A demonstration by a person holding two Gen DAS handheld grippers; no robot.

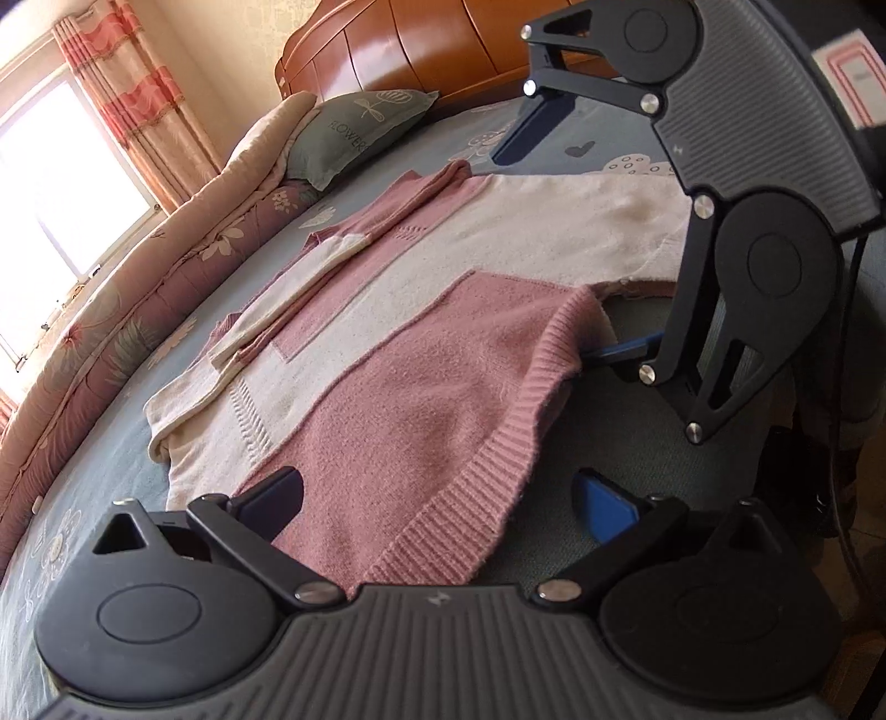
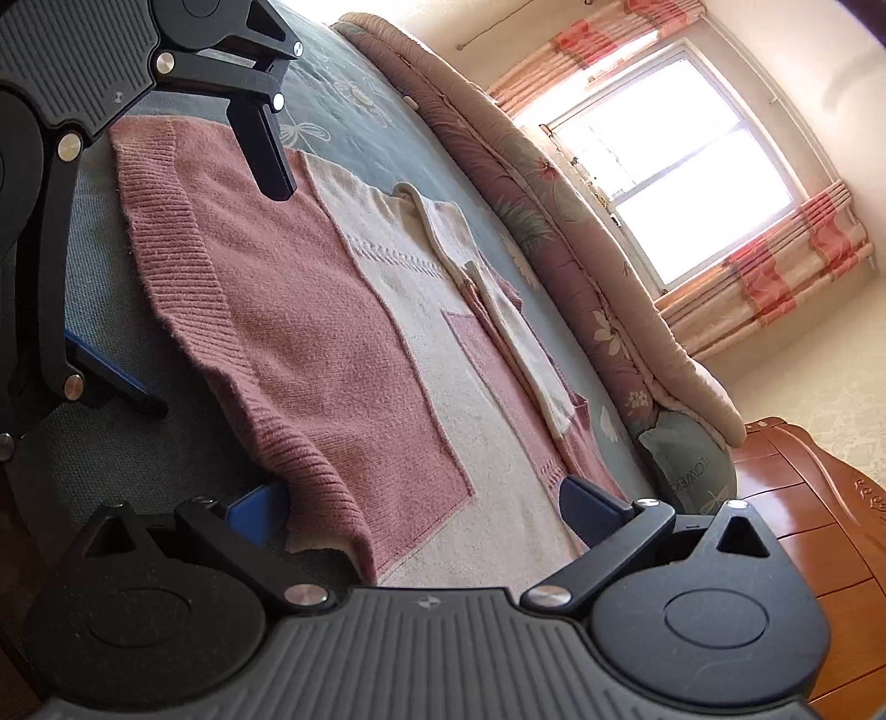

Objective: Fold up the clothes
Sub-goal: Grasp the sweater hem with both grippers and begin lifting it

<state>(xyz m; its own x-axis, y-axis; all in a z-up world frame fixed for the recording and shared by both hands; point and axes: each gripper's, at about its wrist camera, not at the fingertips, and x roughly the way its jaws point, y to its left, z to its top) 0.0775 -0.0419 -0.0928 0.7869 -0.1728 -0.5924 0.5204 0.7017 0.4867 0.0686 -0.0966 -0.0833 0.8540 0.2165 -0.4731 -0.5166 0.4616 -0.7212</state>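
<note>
- My left gripper (image 1: 437, 509) sits low at the near edge of the bed, its jaws wide apart, straddling the ribbed pink hem (image 1: 470, 487) of the sweater (image 1: 421, 332); one finger rests over the pink knit, the other over bare bedsheet (image 1: 626, 443).
- My right gripper (image 2: 423, 512) is likewise spread open at the same hem, further along it. From the left wrist camera I see its lower blue finger (image 1: 620, 350) pointing at the lifted hem corner, with its tip out of sight at the fabric.
- I cannot tell whether that finger is under the fabric or just touching its edge; the jaws are not closed on anything.
- The sweater lies spread flat on the blue-grey sheet, a patchwork of pink and cream panels, hem toward me and collar end toward the headboard (image 1: 421, 50).
- One sleeve (image 1: 288, 293) is folded in over the body, lying along the side nearest the window (image 1: 61, 177).
- In the right wrist view the hem corner (image 2: 326, 526) curls up a little, showing cream underneath.
- A rolled floral quilt (image 2: 559, 232) runs along the far side of the bed, apart from the sweater.
- A grey-green pillow (image 1: 354, 133) lies by the wooden headboard, near the quilt's end.
- Striped pink curtains (image 2: 775, 266) frame the bright window.
</note>
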